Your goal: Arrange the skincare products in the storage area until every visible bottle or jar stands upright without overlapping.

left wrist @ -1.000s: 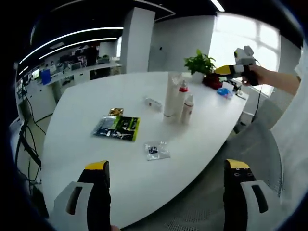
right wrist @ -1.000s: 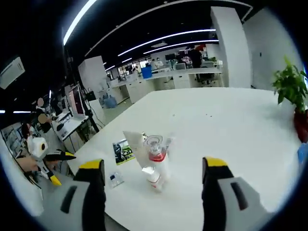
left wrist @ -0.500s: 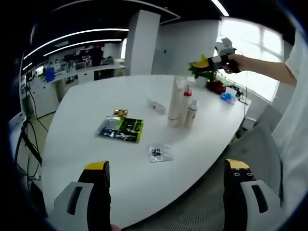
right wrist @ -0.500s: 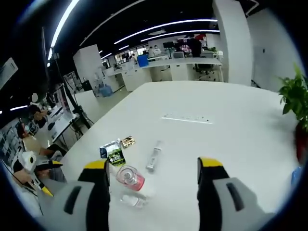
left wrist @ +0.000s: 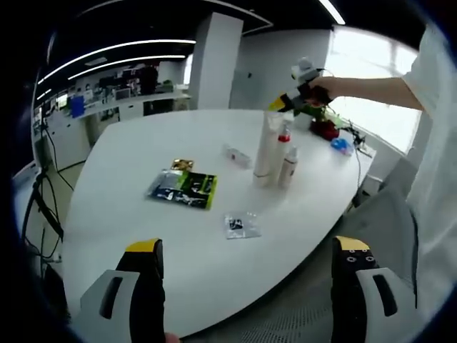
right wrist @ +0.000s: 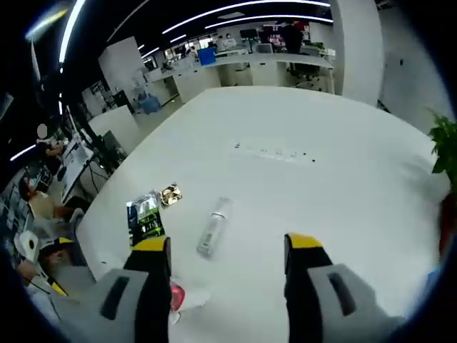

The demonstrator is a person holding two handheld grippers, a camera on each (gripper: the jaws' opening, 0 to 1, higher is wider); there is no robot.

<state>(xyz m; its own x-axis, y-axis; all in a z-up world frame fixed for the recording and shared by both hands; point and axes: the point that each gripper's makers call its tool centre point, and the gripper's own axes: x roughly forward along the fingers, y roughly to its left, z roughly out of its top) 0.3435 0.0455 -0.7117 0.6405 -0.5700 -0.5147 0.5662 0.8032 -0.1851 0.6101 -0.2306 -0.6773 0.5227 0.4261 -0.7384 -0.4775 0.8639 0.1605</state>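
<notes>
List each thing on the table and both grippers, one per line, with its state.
Left gripper: open, empty, held back from the table edge.
Right gripper: open, empty, above the standing bottles.
Tall white tube: upright.
Red-capped bottle: upright.
Small white bottle: upright.
Clear bottle: lying on its side.
Green packet: lying flat.
Small clear bag: lying flat.

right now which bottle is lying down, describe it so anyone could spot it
On the white table, look past the green-and-black packet toward the table's middle. The clear bottle lies flat on its side, alone, while the other bottles stand upright in a cluster.
</notes>
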